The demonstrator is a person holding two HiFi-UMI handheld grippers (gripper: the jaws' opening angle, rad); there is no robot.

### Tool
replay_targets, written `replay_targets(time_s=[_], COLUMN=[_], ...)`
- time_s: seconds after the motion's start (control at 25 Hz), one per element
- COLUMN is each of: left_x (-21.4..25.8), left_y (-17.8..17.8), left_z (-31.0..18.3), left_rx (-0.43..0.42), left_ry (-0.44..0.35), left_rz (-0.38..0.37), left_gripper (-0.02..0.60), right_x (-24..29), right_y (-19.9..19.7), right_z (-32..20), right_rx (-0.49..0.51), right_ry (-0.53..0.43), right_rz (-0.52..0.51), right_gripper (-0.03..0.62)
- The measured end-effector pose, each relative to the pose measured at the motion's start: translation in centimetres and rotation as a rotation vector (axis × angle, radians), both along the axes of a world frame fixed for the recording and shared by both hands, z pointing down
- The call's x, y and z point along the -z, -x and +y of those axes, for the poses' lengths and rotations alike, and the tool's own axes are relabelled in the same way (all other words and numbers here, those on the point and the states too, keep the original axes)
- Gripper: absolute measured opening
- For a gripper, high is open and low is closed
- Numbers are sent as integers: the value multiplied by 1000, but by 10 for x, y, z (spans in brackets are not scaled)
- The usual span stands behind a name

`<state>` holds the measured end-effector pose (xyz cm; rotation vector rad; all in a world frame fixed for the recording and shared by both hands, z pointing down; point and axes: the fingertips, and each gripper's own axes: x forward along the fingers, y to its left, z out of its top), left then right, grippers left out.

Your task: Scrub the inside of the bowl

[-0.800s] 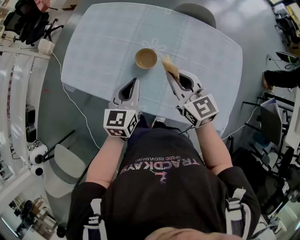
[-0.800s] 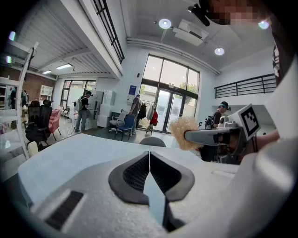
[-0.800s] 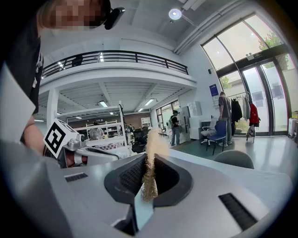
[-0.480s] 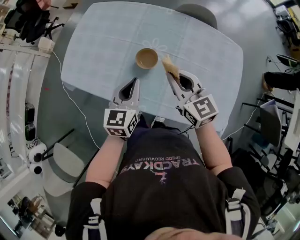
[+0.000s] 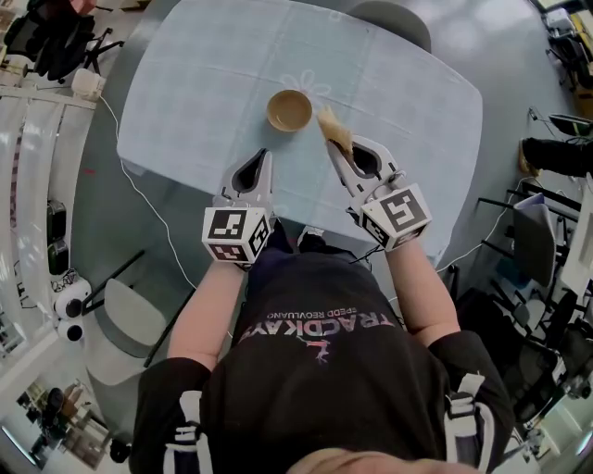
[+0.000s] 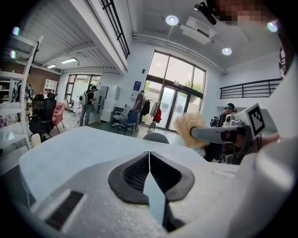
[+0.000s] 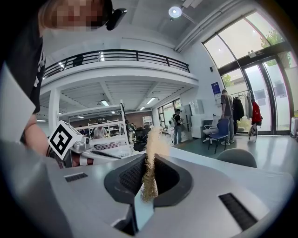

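A small tan bowl [image 5: 289, 110] stands upright on the pale tablecloth [image 5: 195, 83], near the table's middle. My right gripper [image 5: 332, 141] is shut on a tan fibrous scrubber [image 5: 334, 130], which sticks out past its tips just right of the bowl. In the right gripper view the scrubber [image 7: 150, 172] is pinched between the dark pads [image 7: 168, 179]. My left gripper [image 5: 265, 157] is shut with nothing in it, below and left of the bowl. The left gripper view shows its jaws pressed together [image 6: 149, 160] and the scrubber [image 6: 188, 129] off to the right.
A grey chair [image 5: 394, 23] stands at the table's far side. A white cable [image 5: 139, 199] runs down the floor on the left, beside white shelving [image 5: 32, 176]. More chairs and gear [image 5: 547, 241] crowd the right side. People stand far off by the glass doors [image 6: 139, 104].
Both grippers have stayed nearly where they were; the left one has shifted slightly up and left. The bowl has not moved.
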<state>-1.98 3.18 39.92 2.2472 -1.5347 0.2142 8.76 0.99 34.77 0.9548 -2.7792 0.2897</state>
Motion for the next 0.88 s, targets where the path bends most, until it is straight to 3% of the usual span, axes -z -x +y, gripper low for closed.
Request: replay_targets(time_s=[0.48, 0.52, 0.6, 0.88], left_x=[-94, -102, -117, -162], left_y=[28, 31, 34, 35], left_z=[-60, -64, -73, -104], left_rx=[17, 17, 15, 1], left_ry=[280, 302, 344, 459], left_rz=[132, 140, 157, 194], left_gripper=[23, 34, 114, 118], right_x=[-33, -37, -45, -75], right_y=[13, 14, 17, 25], right_z=[-34, -36, -40, -62], right_rx=[-86, -92, -101, -137], right_ry=[70, 77, 91, 153], right_rz=[81, 94, 120, 159], right_gripper=[32, 32, 32, 32])
